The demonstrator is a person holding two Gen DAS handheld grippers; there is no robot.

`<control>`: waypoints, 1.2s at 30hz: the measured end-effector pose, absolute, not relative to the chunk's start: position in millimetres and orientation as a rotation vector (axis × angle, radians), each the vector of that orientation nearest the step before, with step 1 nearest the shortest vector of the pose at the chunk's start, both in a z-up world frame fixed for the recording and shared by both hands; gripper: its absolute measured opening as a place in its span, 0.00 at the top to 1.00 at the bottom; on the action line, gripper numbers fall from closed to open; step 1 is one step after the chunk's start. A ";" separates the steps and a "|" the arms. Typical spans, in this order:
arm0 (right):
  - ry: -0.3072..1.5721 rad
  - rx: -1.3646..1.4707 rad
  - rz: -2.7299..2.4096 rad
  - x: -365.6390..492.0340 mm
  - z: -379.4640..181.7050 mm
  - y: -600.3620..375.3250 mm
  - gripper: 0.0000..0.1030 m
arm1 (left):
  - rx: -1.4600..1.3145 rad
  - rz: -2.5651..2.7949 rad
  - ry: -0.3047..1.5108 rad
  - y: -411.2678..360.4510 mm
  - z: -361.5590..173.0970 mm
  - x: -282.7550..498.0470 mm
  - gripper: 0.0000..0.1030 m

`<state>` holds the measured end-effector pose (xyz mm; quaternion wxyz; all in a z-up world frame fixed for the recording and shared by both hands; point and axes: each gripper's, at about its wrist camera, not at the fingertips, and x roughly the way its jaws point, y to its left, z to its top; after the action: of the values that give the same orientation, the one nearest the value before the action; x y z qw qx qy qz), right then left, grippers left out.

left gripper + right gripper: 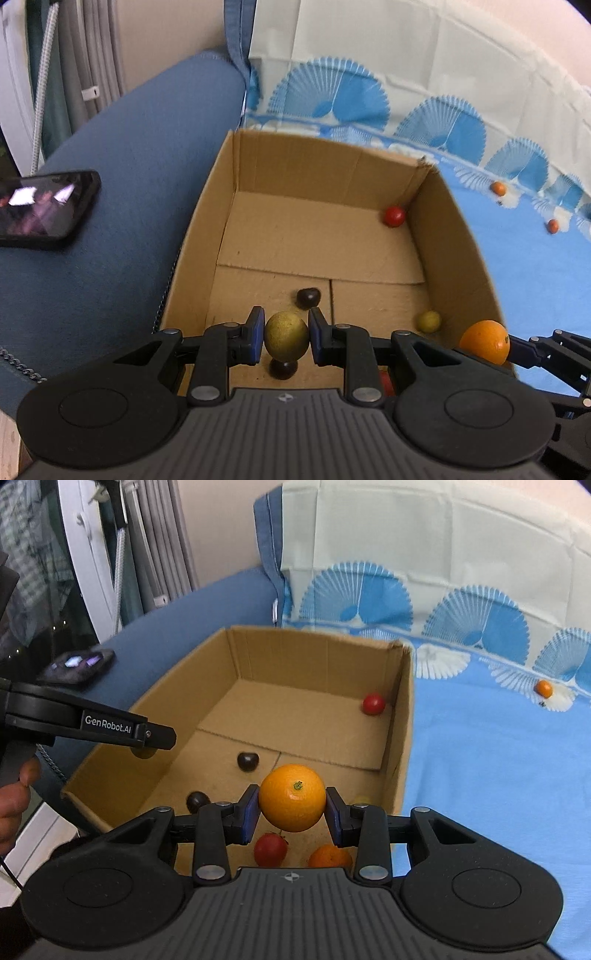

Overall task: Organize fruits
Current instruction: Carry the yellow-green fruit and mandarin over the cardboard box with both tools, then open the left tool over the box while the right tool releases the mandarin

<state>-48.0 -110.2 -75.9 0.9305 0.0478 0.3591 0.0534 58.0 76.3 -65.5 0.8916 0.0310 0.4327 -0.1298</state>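
Observation:
An open cardboard box [207,206] [402,720] stands on the bed. My left gripper [287,338] is shut on a yellow-green fruit [286,340] above the box's near end. My right gripper [291,806] is shut on an orange [292,797] [484,341] over the box's near right part. In the box lie a red fruit [394,216] [373,703] in the far right corner, two dark fruits [308,297] [283,369] [248,761] [197,800], a small green fruit [429,321], another red fruit [270,849] and an orange fruit [330,856].
Two small orange fruits [498,188] [553,225] [544,688] lie on the blue patterned sheet [498,760] right of the box. A phone [44,208] [79,664] rests on the blue cushion [122,184] at left. A person's hand [14,797] holds the left gripper's handle.

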 end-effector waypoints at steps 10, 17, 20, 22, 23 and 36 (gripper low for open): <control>0.791 0.040 0.134 -27.0 -101.5 -99.8 0.62 | 0.134 -0.243 0.944 70.3 -103.5 78.7 0.73; 0.808 0.007 0.164 -17.3 -103.7 -98.5 0.48 | 0.151 -0.287 0.921 68.0 -105.5 76.9 0.12; 0.760 -0.016 0.145 -19.0 -91.9 -98.5 0.16 | 0.171 -0.263 0.820 66.8 -89.9 64.6 0.00; 0.740 -0.033 0.139 -22.7 -82.4 -98.7 0.14 | 0.195 -0.289 0.803 67.6 -80.3 57.7 0.00; 0.739 -0.038 0.140 -26.0 -78.0 -98.9 0.13 | 0.196 -0.288 0.810 69.1 -77.0 54.5 0.00; 0.725 0.039 0.095 -111.8 -34.5 -94.3 0.02 | 0.097 -0.272 0.837 100.5 -32.4 -37.0 0.00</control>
<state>-111.8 -94.3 -34.5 0.9338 0.0190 0.3543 0.0465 -37.0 100.5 -32.4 0.9035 0.0470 0.4051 -0.1316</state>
